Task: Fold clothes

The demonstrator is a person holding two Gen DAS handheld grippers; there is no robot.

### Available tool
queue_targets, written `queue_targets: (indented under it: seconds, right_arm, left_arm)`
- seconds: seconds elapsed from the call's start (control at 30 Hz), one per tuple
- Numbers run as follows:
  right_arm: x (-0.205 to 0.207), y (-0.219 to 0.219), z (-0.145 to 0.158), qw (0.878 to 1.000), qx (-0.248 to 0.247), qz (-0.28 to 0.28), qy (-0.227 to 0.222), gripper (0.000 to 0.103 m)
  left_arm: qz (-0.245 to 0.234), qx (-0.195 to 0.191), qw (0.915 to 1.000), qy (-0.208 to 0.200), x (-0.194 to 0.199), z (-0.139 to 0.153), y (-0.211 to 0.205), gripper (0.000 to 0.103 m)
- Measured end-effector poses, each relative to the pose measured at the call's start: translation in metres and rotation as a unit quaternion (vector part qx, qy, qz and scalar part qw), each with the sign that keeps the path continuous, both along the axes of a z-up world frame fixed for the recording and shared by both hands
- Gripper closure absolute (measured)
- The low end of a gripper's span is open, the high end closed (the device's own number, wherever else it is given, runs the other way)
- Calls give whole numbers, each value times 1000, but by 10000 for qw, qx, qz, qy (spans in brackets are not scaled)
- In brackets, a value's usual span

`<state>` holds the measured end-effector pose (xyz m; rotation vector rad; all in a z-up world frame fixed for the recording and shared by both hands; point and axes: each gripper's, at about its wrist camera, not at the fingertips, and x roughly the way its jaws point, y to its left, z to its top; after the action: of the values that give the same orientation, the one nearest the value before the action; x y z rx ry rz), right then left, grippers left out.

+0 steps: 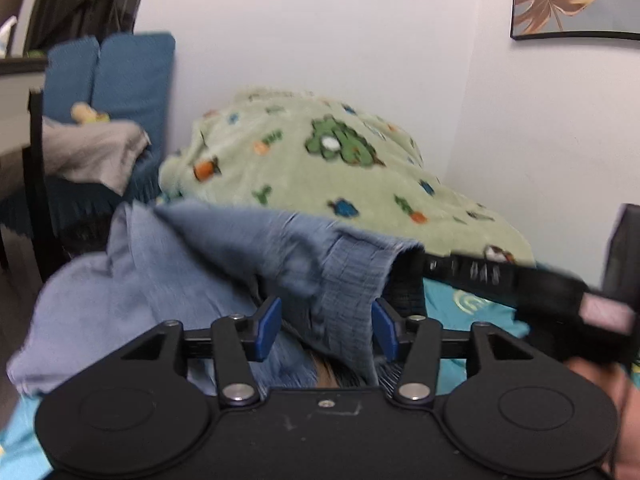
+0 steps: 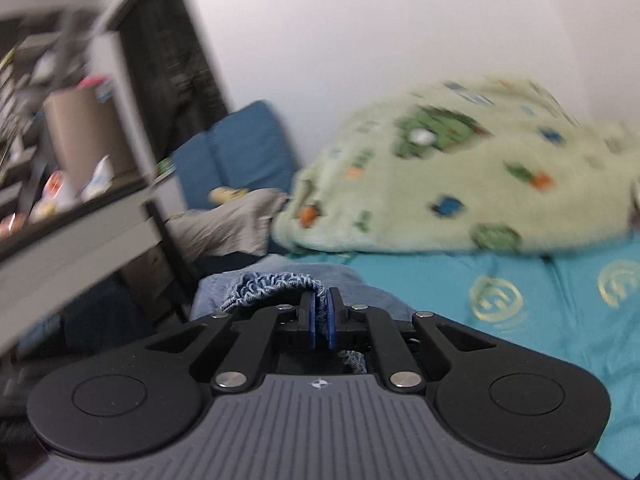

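Here the right gripper point(image 2: 320, 314) has its blue jaws pinched tight on the gathered, ruffled waistband of the garment point(image 2: 276, 286), a blue denim-look piece; a bit of the same ruffled edge shows below the jaws near the gripper body. The left gripper point(image 1: 326, 330) has jaws standing apart, and a fold of the garment point(image 1: 224, 256) hangs between the two blue pads point(image 1: 269, 328) without either pad clearly pressing on it. In the left view the garment drapes over and in front of that gripper, bunched, with a lighter blue part spilling toward the lower left. The right gripper point(image 1: 560, 300) also shows there, blurred, reaching in from the right edge to the garment's raised corner, with a hand point(image 1: 612, 408) at the lower right.

Garment sits on the bed point(image 2: 520, 320), which has a teal sheet with gold round prints. Behind it, a pale green fleece blanket point(image 1: 320, 168) with cartoon prints lies heaped against the white wall. Left of that, a blue cushion point(image 1: 120, 80) with a grey cloth point(image 1: 92, 152) on it. A leaf picture point(image 1: 572, 0) hangs top right. Both views are motion-blurred.
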<state>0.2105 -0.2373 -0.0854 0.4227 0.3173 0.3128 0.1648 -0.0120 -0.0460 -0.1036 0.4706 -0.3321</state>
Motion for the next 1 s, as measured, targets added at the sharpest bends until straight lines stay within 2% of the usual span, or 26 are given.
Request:
queue_targets:
  seconds: [0.1,0.23,0.37,0.43,0.5,0.53,0.57,0.6,0.67,0.7,0.77,0.87,1.0]
  right_arm:
    - [9,-28,-15,9970,569,-395,333,98]
    - [26,-67,-46,9831,1258,-980,897,97]
    - [35,-99,-81,9633,1653,-1418,1569,96]
    - [34,-109,-88,9564,1857,-1479,1702,93]
    - [27,-116,-89,9526,1977,-1589,1678,79]
    - [23,-119,-88,9514,2029,-1658,1619,76]
    - [19,-124,-88,9495,2173,-1709,1485,66]
    - [13,-129,-88,9454,2421,-1753,1299,57]
    - [4,-137,-90,9356,2900,-1779,939,47]
    - [4,-139,-90,9331,3024,-1755,838,36]
    - [10,-134,-85,9382,2946,-1627,801,20]
    - [29,-114,-80,9522,2710,-1070,917,10]
    - [52,-90,-87,9594,2352,-690,1395,9]
  left_arm:
    - [95,75,9998,177,-1,-9,-2,50]
    - [460,113,9978,460,11,-24,5,49]
    - [1014,-211,9900,957,28,-43,28,49]
    - [1185,-461,9844,1215,34,-49,39,49]
    - [1322,-666,9794,1373,38,-53,49,46]
    - [1361,-751,9772,1443,40,-55,52,45]
    - [1393,-843,9748,1524,41,-56,56,44]
    - [1413,-949,9722,1609,43,-59,59,44]
    - [1393,-1164,9671,1784,47,-65,65,44]
    - [1348,-1267,9648,1870,48,-68,66,44]
    - [1186,-1431,9606,2067,50,-74,64,44]
    - [1093,-1498,9589,2146,54,-81,62,44]
    - [1079,-1814,9492,2335,61,-94,64,46]
